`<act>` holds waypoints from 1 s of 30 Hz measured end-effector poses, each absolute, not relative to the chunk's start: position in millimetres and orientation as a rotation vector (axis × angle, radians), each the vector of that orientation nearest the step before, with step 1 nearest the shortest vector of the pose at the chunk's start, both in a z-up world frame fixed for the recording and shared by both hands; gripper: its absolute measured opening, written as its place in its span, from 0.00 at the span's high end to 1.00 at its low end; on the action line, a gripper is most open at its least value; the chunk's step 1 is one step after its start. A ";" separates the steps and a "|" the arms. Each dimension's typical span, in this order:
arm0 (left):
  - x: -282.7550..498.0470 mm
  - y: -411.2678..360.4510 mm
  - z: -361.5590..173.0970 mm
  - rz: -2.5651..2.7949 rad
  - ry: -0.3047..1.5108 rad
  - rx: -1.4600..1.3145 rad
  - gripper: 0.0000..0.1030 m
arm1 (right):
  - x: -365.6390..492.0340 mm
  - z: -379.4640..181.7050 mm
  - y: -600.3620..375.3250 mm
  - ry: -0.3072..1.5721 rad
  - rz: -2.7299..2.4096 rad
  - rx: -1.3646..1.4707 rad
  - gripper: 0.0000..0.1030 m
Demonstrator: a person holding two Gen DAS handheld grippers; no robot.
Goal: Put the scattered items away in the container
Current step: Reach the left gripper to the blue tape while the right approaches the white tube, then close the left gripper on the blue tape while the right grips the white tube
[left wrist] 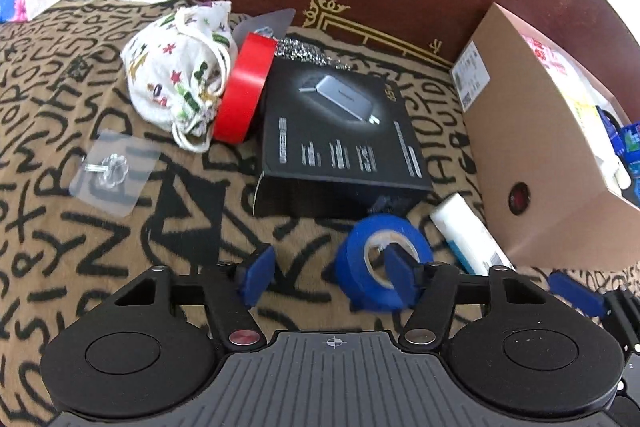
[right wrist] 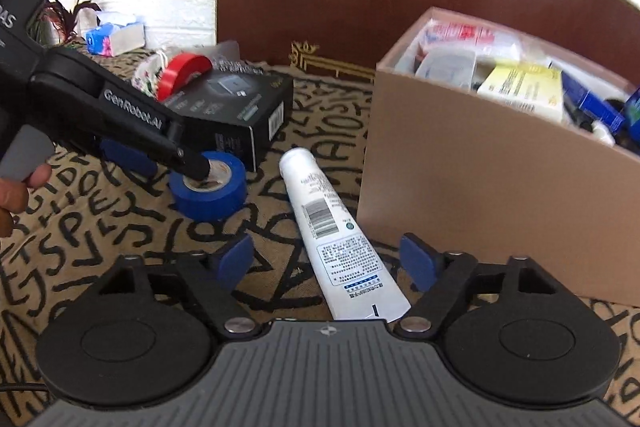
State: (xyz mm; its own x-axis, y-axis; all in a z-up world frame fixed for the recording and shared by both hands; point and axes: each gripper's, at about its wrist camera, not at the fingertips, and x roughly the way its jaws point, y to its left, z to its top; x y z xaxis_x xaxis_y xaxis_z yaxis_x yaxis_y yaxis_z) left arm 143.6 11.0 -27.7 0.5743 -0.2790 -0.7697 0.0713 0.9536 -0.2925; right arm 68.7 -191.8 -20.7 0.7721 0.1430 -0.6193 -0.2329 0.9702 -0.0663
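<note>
Right now I have two pickups lined up beside the cardboard box [right wrist: 480, 187], which stands on the patterned blanket [left wrist: 60, 107], already well filled. The right gripper [right wrist: 328, 259] straddles the white tube [right wrist: 320, 219]; its jaws are released, a pad on either side and neither touching. I'd judge it best to clamp across the flat lower half, not the rounded cap end, so the tube cannot roll away. The left gripper [left wrist: 328, 269] has one finger down in the core of the blue tape roll [left wrist: 360, 247] and the other outside it, with blanket visible between that pad and the roll. These jaws are also released. I'd pinch the roll's wall squarely and lift straight up, since the black box [left wrist: 340, 131] sits just behind it.

The far right of the cardboard box is cut off in both views, so I cannot tell how much room remains. The tube's crimped end is hidden under my right gripper's body. Something glittery behind the black box is too covered to name.
</note>
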 end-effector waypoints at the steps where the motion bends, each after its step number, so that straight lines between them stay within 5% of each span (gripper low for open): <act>1: 145.3 10.9 -28.2 -0.208 0.936 -0.240 0.30 | 71.3 -23.3 -192.2 0.668 0.205 -0.140 0.26; 11: 141.7 -6.7 -32.9 -0.257 0.893 -0.072 0.29 | 81.3 -34.0 -194.3 0.687 0.208 -0.098 0.34; 16: 144.8 -23.2 -35.9 -0.231 0.881 0.023 0.25 | 77.7 -33.4 -191.8 0.695 0.229 -0.081 0.55; 17: 143.6 -25.6 -35.0 -0.230 0.881 0.043 0.36 | 76.3 -32.6 -189.8 0.699 0.228 -0.085 0.55; 18: 142.1 -25.8 -33.3 -0.233 0.880 0.052 0.62 | 73.6 -31.6 -188.3 0.703 0.226 -0.091 0.56; 20: 138.6 -20.7 -28.5 -0.274 0.891 0.019 0.87 | 66.6 -29.9 -186.3 0.711 0.227 -0.093 0.56; 30: 92.4 -15.1 -27.5 -0.392 0.900 0.034 0.88 | 12.1 -26.3 -178.4 0.739 0.264 -0.109 0.56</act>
State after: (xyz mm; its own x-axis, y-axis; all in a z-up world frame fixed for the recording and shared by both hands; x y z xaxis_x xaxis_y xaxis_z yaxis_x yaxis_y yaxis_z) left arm 92.4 -15.1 -27.5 0.5555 -0.3184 -0.7682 0.3462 0.9285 -0.1345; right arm 12.1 -178.4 -26.3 0.7080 0.1992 -0.6775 -0.2757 0.9612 -0.0054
